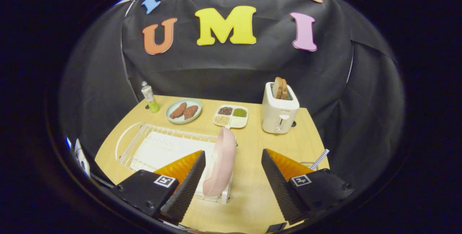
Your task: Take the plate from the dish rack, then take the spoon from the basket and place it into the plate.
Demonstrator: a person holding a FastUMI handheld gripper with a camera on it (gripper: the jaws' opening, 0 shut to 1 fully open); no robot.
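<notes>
Currently the gripper [233,176] is held with its jaws spread wide and nothing gripped, while the pink plate [221,162] stands on edge in the white dish rack [144,144] at lower centre of the frame, between the jaws but nearer the left one. A slip is judged likely if the jaws are closed off-centre on the thin rim, since the plate could be tipped against the rack wires or dropped onto the table [252,201]. The spoon handle [319,159] is seen at lower right, beyond the right jaw.
</notes>
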